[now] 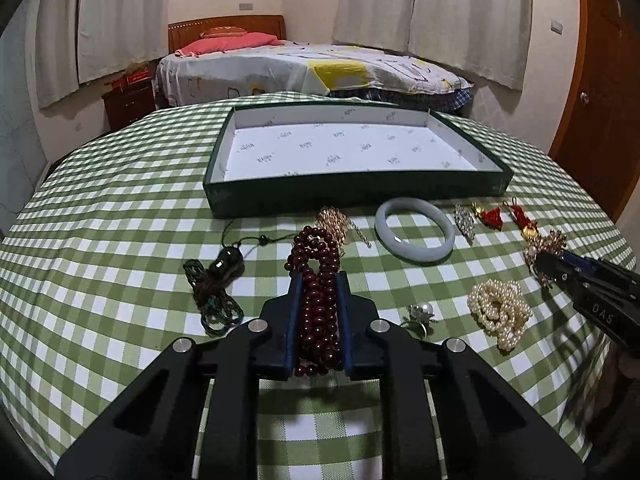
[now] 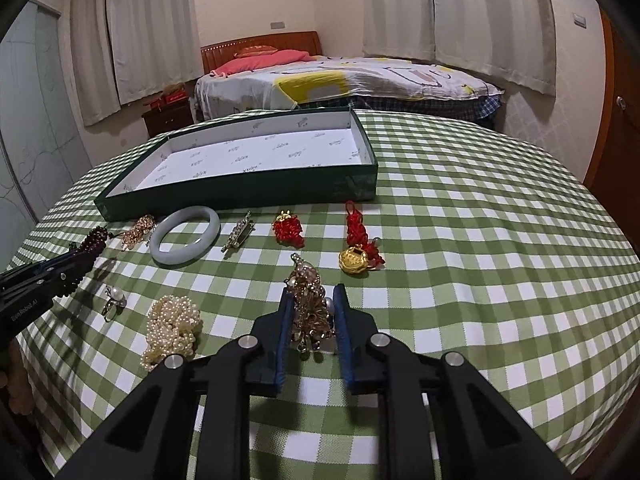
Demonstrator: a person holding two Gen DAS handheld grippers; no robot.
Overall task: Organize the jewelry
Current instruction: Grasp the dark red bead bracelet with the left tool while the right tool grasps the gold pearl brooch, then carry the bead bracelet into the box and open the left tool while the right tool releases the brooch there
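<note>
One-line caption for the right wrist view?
Right claw closed around a gold charm cluster on the checked tablecloth, empty green tray beyond.

bed (image 1: 304, 68) (pink pillow) | pale curtains (image 1: 432, 12) | wooden door (image 1: 600, 80)

Table (image 1: 120, 184), lower frame: green-and-white checked cloth. Bed (image 1: 280, 68), upper centre: wooden headboard (image 1: 226, 30), pink pillow (image 1: 224, 43), patterned white-and-yellow cover. Dark nightstand (image 1: 128, 100), upper left, beside the bed. Pale curtains (image 1: 120, 16) across the back walls. Wooden door (image 1: 596, 92), right edge.
</note>
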